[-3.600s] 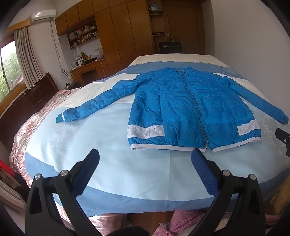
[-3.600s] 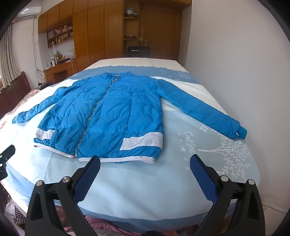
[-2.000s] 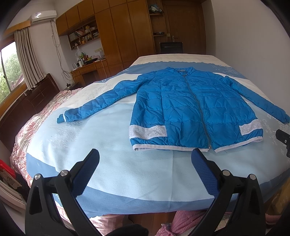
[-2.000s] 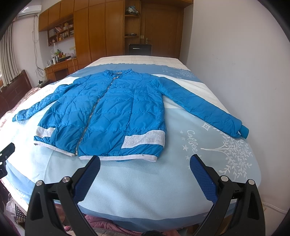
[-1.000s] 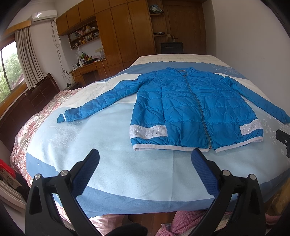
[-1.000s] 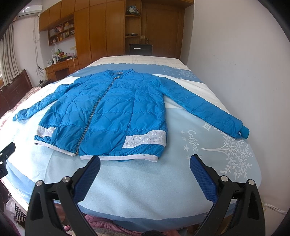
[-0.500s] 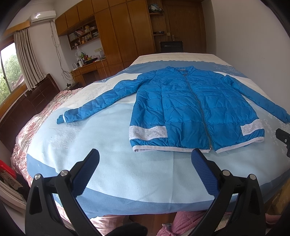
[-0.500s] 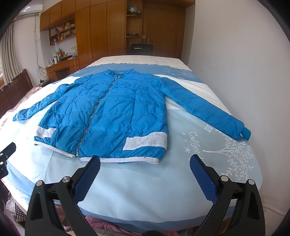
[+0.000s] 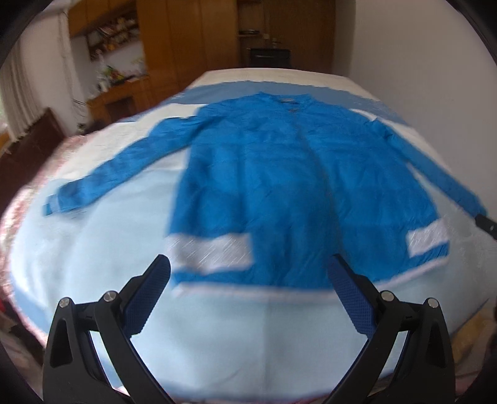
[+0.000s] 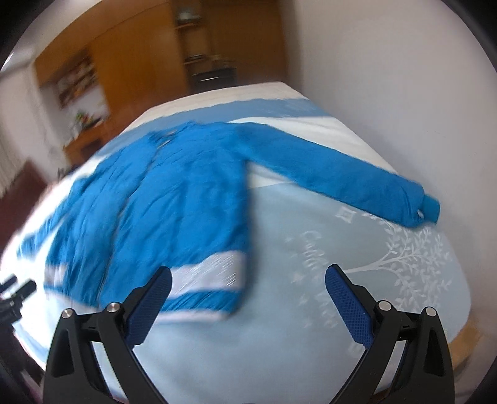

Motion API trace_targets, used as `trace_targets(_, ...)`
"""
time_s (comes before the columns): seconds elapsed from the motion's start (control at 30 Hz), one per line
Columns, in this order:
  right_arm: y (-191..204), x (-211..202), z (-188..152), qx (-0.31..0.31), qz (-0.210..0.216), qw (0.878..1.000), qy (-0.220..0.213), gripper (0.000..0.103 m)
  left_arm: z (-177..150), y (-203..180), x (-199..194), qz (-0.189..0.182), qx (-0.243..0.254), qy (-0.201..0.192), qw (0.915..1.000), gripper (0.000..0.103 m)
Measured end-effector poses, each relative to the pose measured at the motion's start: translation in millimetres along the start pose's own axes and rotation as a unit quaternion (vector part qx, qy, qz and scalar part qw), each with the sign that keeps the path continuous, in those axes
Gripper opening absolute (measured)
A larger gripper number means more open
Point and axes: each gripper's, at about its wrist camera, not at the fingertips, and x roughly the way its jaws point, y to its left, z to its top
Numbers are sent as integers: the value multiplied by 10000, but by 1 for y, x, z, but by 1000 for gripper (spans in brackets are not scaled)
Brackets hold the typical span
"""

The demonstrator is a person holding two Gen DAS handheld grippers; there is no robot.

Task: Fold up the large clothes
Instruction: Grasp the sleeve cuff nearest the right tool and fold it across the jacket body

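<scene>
Both grippers, left gripper point(image 9: 248, 273) and right gripper point(image 10: 248, 279), wide open and empty, are now advancing toward the flat jacket point(image 9: 298, 192); folding is beginning.

Both feeds are pretty blurry on my end. I've got a big bed point(image 9: 93, 248) filling most of each frame, pale blue cover with darker blue bands, plus a white tree print point(image 10: 410, 258) and some script lettering at right center in the right wrist view. Wooden wardrobes point(image 9: 186, 40) run across the top. At upper left there's a cluttered shelf point(image 9: 108, 28) above a wooden desk point(image 9: 118, 96). Plain white wall point(image 10: 403, 77) takes the upper right. A curtain point(image 9: 15, 93) hangs at far left.
</scene>
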Motion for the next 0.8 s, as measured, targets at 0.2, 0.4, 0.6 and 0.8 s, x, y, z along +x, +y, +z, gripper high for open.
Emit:
trace_targets(0.2,-86,26,46,679,-641,9956,67,99,80,-40,58,-748,354,71,9965,100)
trace_targets(0.4,-174,46,73,1615,-784,9829,406,99,155,-101,125,-1264,512,427,9897,99)
trace_targets(0.6,-229,77,81,2194,-865,9681,843,98,188,-143,185,-1183,717,527,9890,99)
trace_targets(0.8,-259,111,86,2513,-776,9569,1234,93,199,-136,234,-1304,258,1002,9860,75)
